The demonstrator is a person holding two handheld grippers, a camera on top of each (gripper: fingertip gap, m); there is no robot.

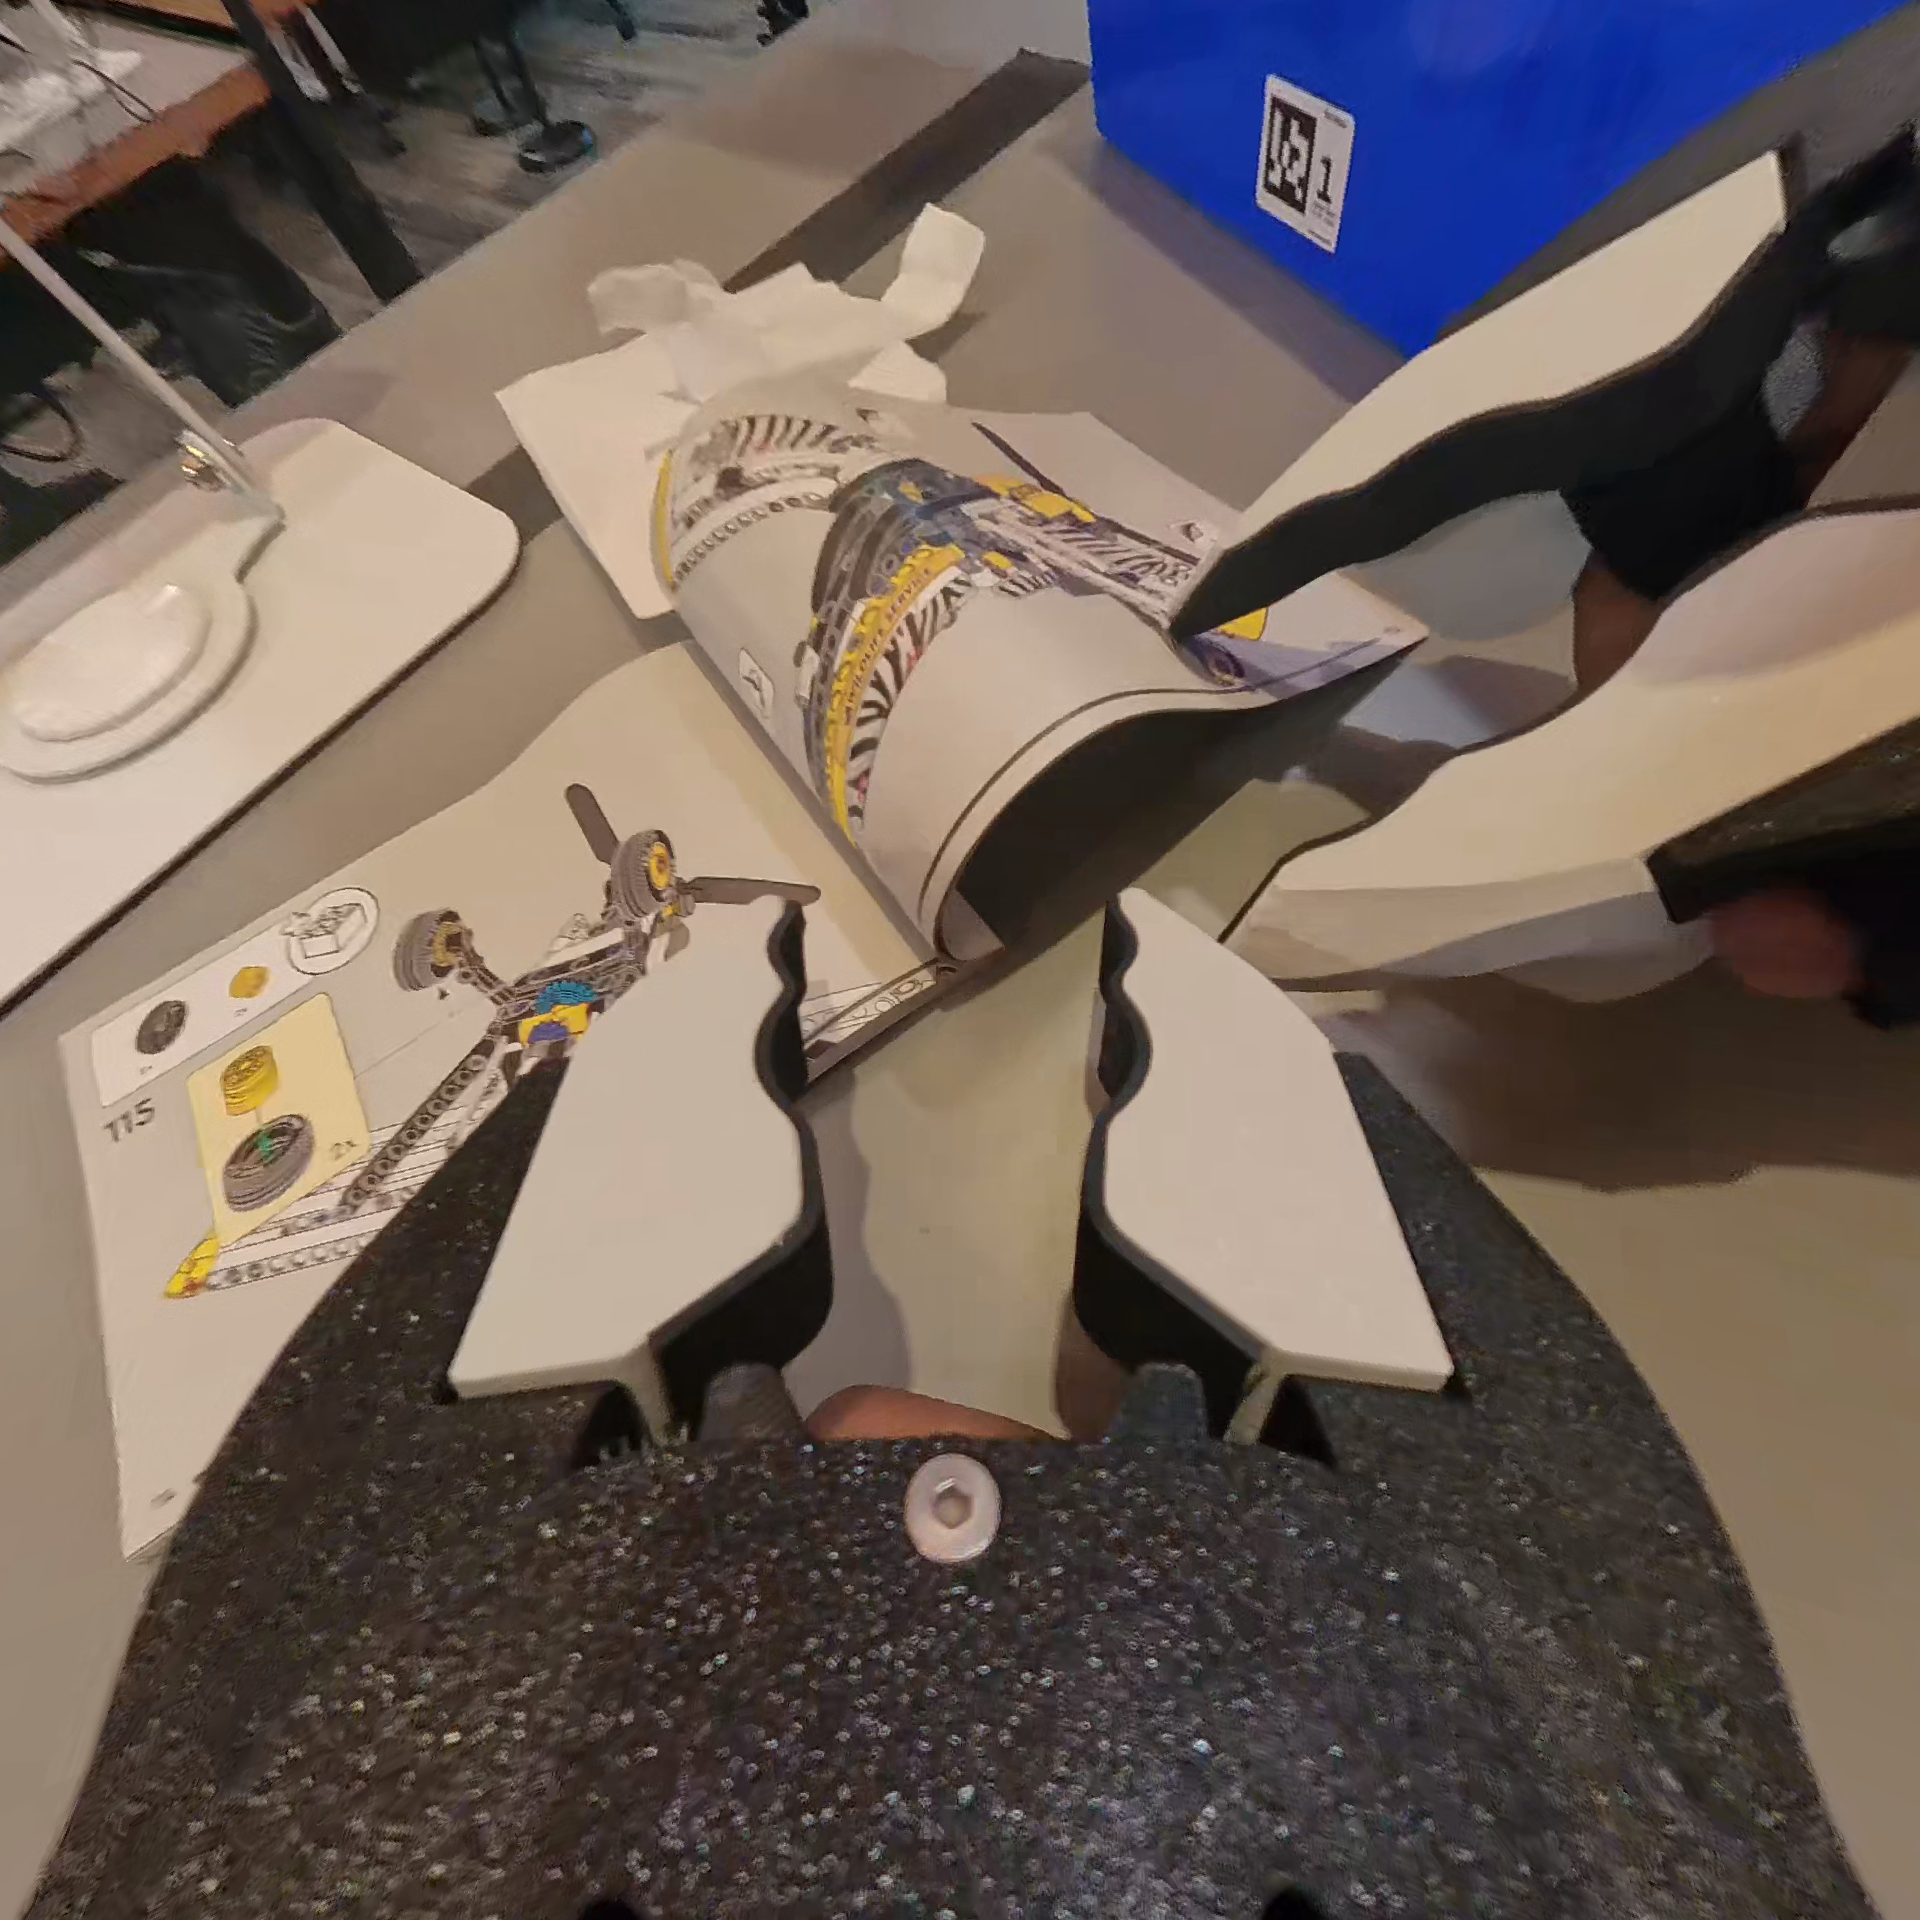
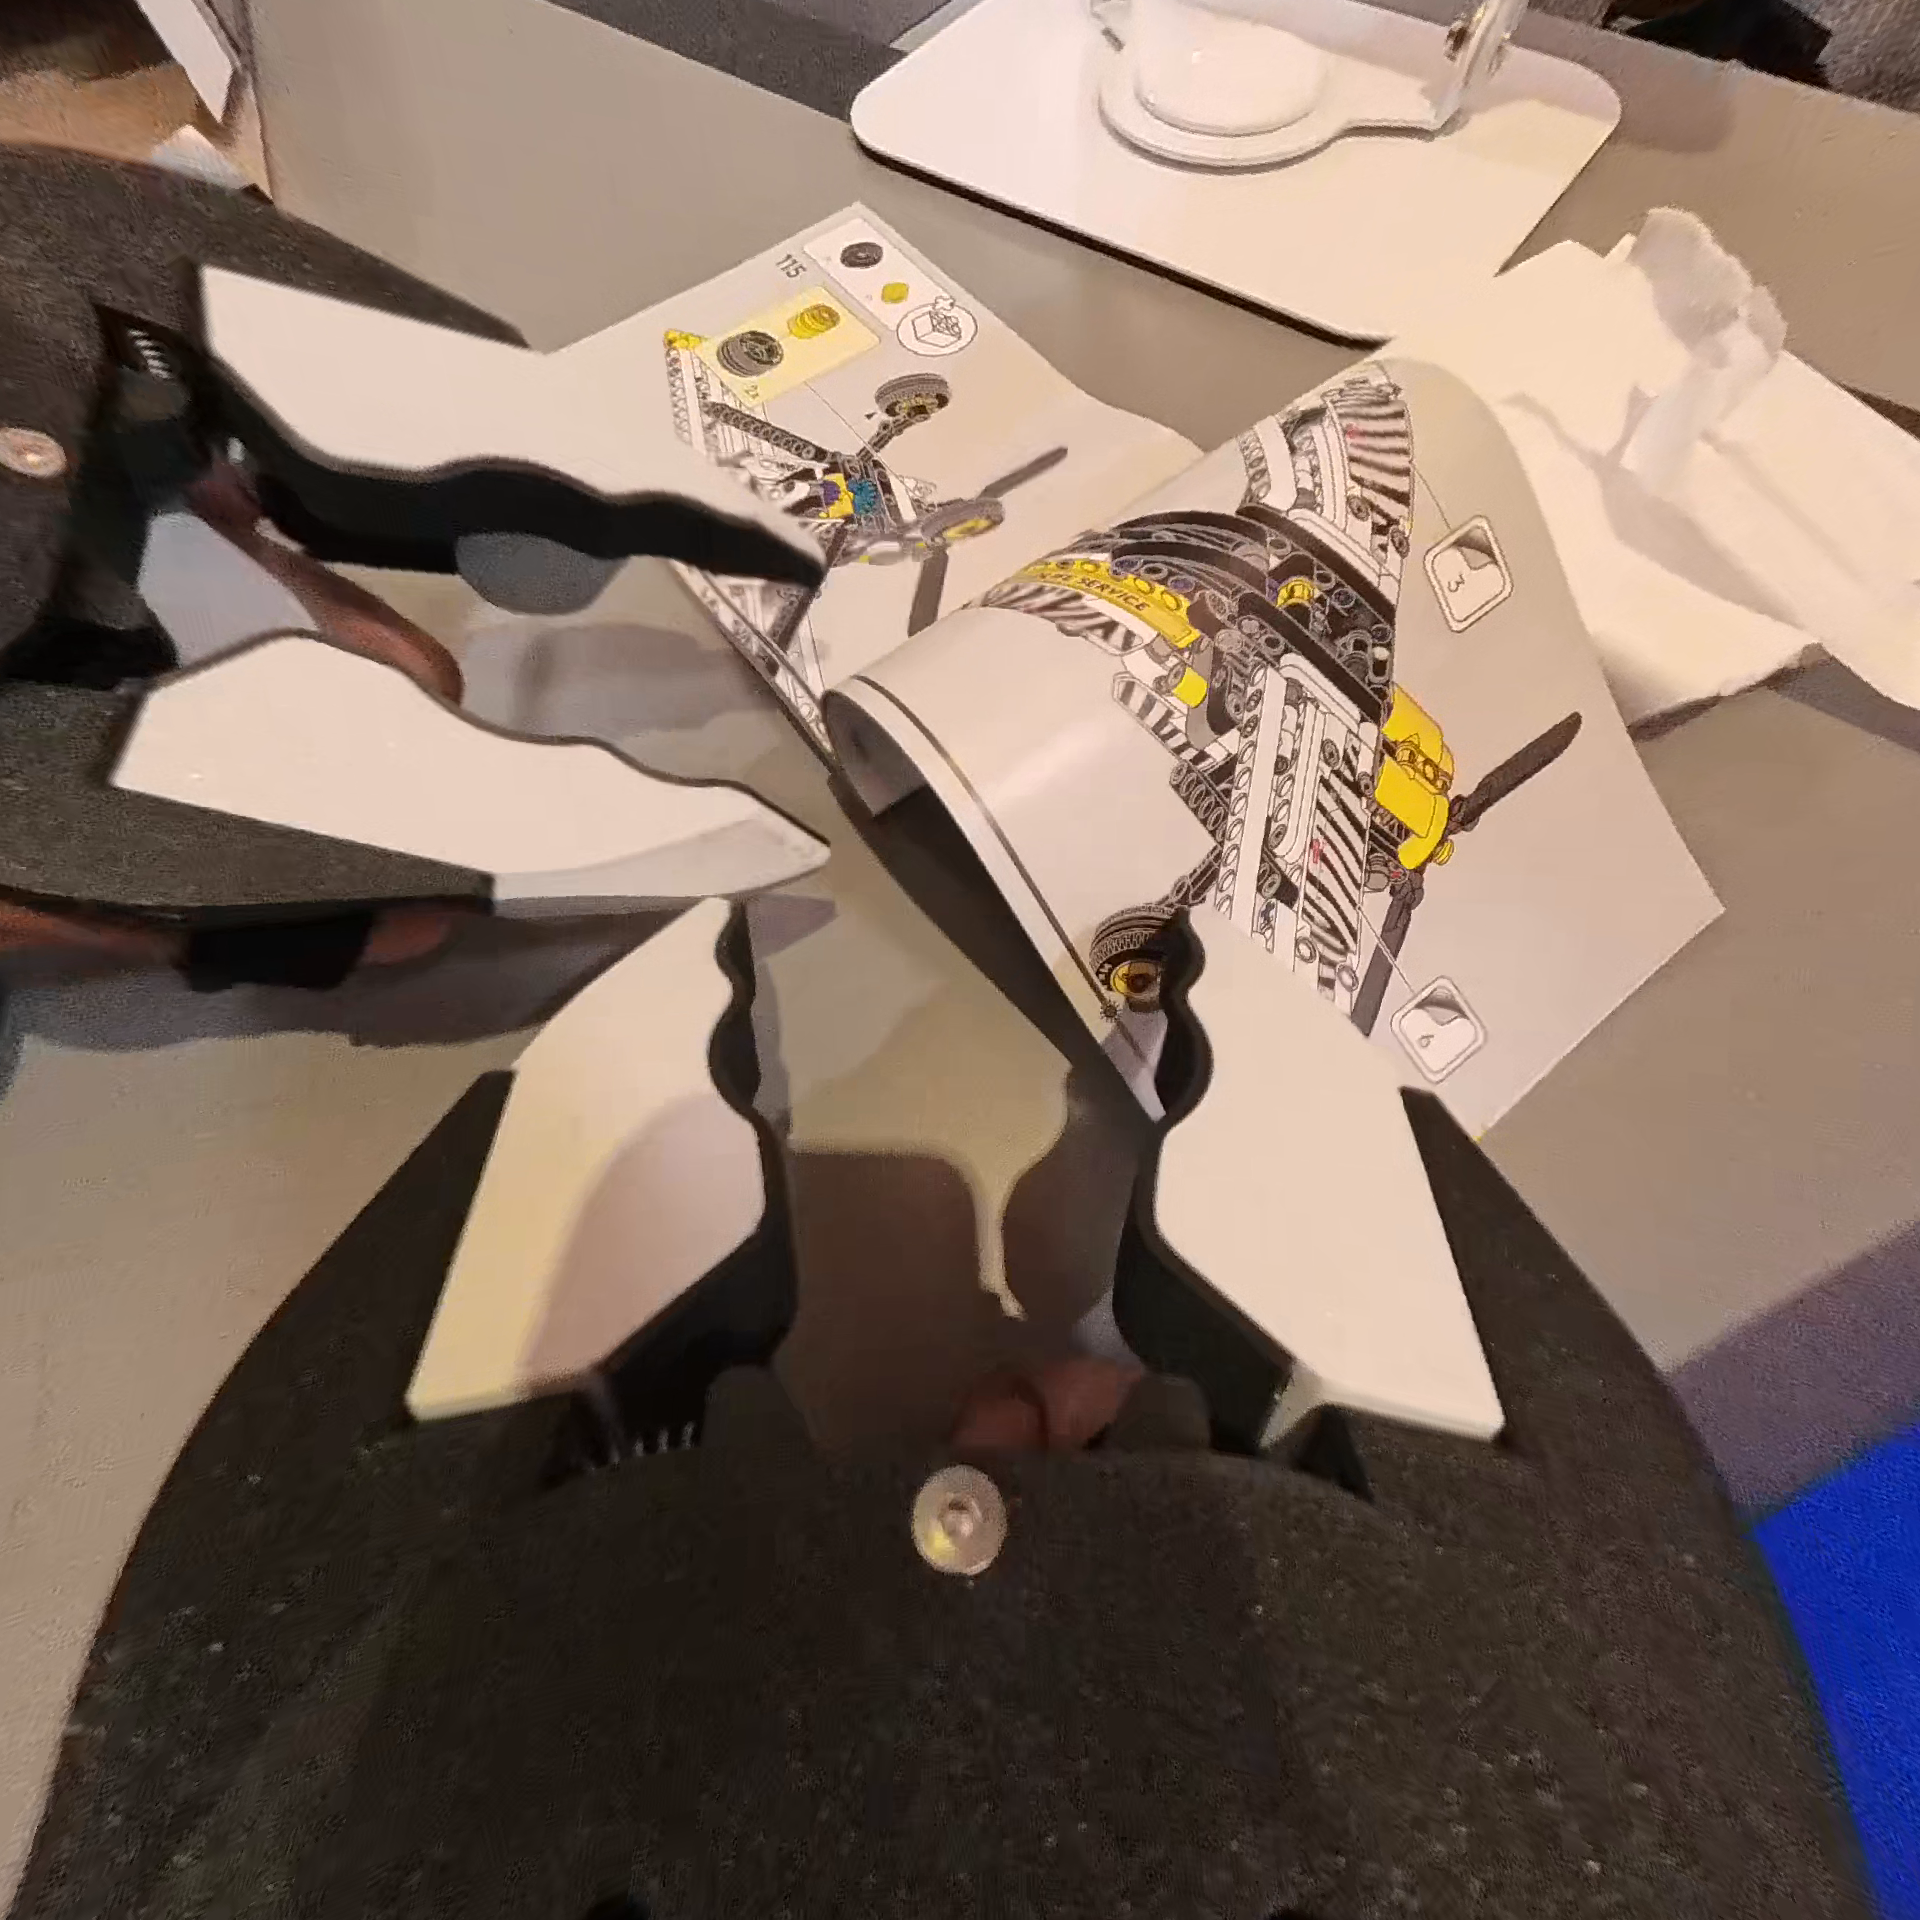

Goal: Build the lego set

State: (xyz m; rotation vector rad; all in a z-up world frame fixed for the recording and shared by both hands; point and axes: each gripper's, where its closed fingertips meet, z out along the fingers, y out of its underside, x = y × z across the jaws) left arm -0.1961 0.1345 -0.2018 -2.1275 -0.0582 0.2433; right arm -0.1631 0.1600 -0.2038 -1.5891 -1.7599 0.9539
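On the grey worktop [image 1: 1558, 1351] the open booklet [image 2: 914, 416] has one page [image 2: 1039, 727] arched mid-turn, the right gripper [image 2: 961, 977] spread wide with one finger touching its edge, the left gripper [image 1: 951, 951] partly spread, gripping nothing.

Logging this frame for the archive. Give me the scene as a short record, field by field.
Surface: grey table
Main item: open instruction booklet, one page curled up
Left gripper: open, at the booklet's near edge by the spine, gripping nothing
Right gripper: open, one fingertip on the curled page
Behind booklet: crumpled white tissue
Also: white tray, blue box
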